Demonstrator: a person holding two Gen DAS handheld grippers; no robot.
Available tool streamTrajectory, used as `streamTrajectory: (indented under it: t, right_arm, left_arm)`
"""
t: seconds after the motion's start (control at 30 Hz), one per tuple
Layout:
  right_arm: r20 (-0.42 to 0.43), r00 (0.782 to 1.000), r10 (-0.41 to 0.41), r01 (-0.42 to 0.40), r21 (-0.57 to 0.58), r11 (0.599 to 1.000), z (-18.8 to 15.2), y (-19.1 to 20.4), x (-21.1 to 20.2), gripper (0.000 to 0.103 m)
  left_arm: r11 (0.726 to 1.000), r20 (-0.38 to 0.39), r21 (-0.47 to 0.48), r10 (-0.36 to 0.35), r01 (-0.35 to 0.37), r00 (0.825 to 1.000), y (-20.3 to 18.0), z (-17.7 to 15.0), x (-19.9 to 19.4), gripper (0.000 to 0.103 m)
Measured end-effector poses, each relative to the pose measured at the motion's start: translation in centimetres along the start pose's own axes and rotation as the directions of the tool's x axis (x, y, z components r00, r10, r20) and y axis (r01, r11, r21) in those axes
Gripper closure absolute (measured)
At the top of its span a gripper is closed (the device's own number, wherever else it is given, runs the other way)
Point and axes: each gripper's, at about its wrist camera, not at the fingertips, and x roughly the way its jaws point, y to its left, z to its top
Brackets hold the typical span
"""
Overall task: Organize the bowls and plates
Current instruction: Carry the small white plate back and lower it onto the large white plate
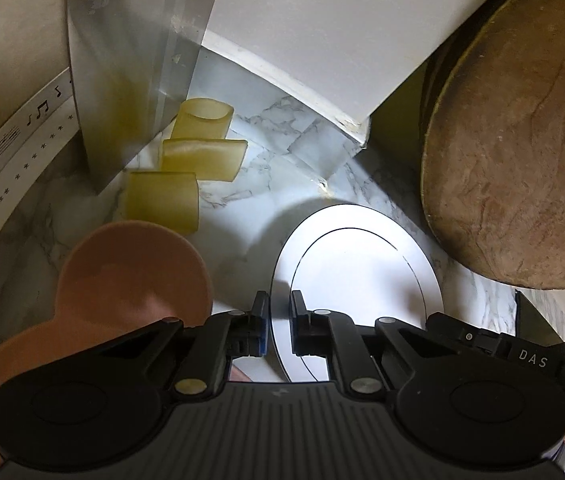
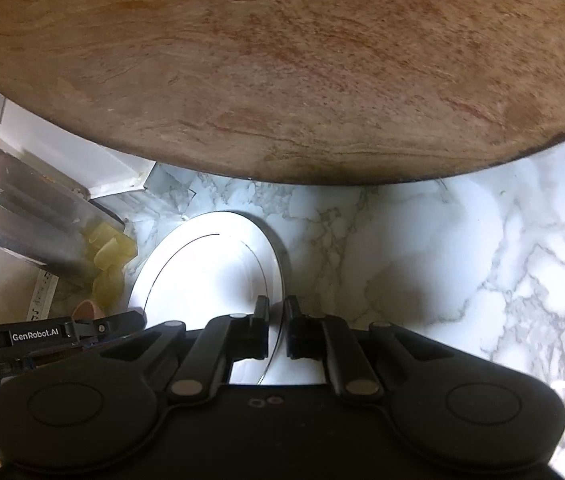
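Left gripper and right gripper are both pinching opposite rims of the white plate, lying on the marble counter. Pink dish sitting just left; wooden board crowding beyond; open counter lying right.

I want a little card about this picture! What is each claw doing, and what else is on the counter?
left claw: shut on the white plate's left rim
right claw: shut on the same plate's right rim
counter: white marble pattern
pink plate: beside the left claw, untouched
wooden board: round, behind the white plate
yellowish pieces: three, behind the pink plate
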Motion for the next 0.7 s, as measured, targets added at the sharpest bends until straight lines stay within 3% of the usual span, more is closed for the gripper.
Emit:
streamTrajectory:
  t: [0.4,0.7]
  right_arm:
    - [0.032,0.999,0.014,-0.014,0.015,1.000,-1.5,0.4,-3.2,0.095]
    - [0.037,0.999,0.033,-0.033,-0.004,0.999,-3.3,2.5,-5.2,0.095]
  left_arm:
    - [0.998,0.021,0.014,-0.054,0.054,0.998,-0.6,-1.6,-2.7,0.094]
    - [0.997,0.032,-0.008,-0.082,0.082,0.996,1.1,-3.6,-6.2,0.094]
